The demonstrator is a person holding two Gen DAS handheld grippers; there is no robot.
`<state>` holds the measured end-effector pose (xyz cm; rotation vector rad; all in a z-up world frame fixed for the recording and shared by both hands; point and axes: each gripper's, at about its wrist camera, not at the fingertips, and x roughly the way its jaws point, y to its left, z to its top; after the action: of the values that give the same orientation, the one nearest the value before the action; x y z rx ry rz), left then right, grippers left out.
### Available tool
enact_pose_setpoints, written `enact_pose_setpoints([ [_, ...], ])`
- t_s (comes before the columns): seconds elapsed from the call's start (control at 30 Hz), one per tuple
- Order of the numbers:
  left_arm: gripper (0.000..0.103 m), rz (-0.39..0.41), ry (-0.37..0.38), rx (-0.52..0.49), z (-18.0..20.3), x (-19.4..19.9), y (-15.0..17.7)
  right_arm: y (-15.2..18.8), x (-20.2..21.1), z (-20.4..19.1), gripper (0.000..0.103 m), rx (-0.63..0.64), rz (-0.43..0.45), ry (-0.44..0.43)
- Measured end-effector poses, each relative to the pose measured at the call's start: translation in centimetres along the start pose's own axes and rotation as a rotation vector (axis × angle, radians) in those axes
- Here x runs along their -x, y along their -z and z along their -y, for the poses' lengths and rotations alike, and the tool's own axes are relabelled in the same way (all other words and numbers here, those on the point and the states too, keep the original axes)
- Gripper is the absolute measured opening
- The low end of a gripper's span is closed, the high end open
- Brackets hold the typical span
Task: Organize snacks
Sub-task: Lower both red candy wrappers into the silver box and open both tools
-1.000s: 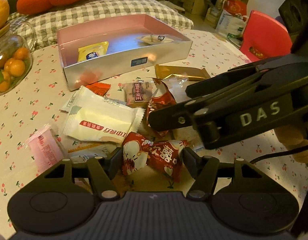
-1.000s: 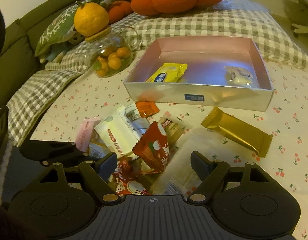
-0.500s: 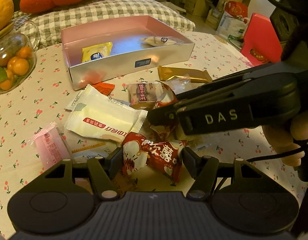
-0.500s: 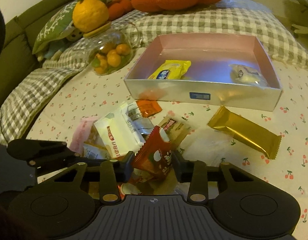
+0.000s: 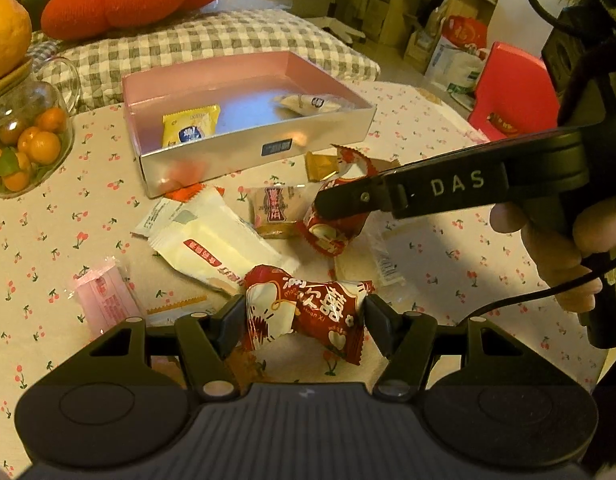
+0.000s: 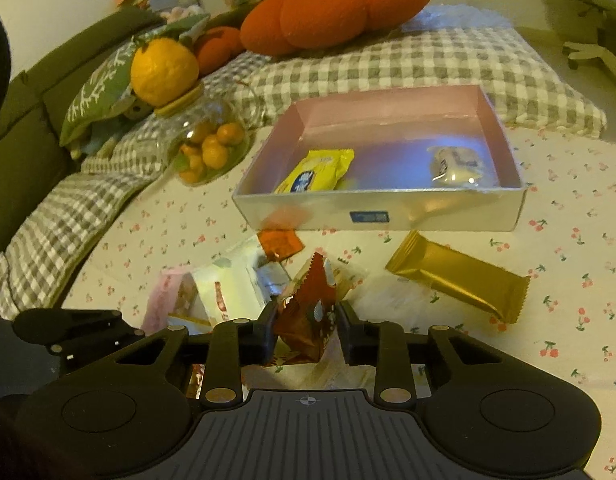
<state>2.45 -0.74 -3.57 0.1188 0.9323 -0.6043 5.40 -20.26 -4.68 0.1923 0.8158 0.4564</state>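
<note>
A silver box (image 5: 244,152) with a pink inside stands at the back of the table; it also shows in the right wrist view (image 6: 428,212). In it lie a yellow packet (image 5: 190,126) and a pale packet (image 5: 312,103). Loose snacks lie in a pile in front of it. My left gripper (image 5: 304,318) is shut on a red snack packet (image 5: 308,312) just above the table. My right gripper (image 6: 306,332) is shut on another red snack packet (image 6: 308,312) and holds it lifted above the pile; it shows in the left wrist view (image 5: 336,216).
On the table lie a gold bar (image 6: 460,276), a white packet (image 5: 216,240), a pink packet (image 5: 104,300), a brown packet (image 5: 274,212) and an orange packet (image 6: 280,242). A glass jar of small oranges (image 5: 24,148) stands at the left. Checked cushions lie behind the box.
My right gripper has closed on a red packet in the pile and lifted it off the table. My left gripper has kept its hold on its red packet.
</note>
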Motion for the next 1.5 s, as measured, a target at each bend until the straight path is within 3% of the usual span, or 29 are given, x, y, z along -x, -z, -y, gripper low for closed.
enact_pose_setpoints([
  [0.37, 0.06, 0.063, 0.012, 0.026, 0.2, 1.1, -1.4, -1.7, 1.8, 1.6, 0.029, -0.075, 0.077, 0.005],
  [0.83, 0.06, 0.127, -0.072, 0.13, -1.6, 0.4, -6.3, -5.3, 1.2, 6.1, 0.03, -0.286, 0.197, -0.017],
  [1.5, 0.061, 0.145, -0.176, 0.171, -4.7, -7.9, -14.4, -6.2, -2.6, 11.2, 0.031, -0.475, 0.219, 0.007],
])
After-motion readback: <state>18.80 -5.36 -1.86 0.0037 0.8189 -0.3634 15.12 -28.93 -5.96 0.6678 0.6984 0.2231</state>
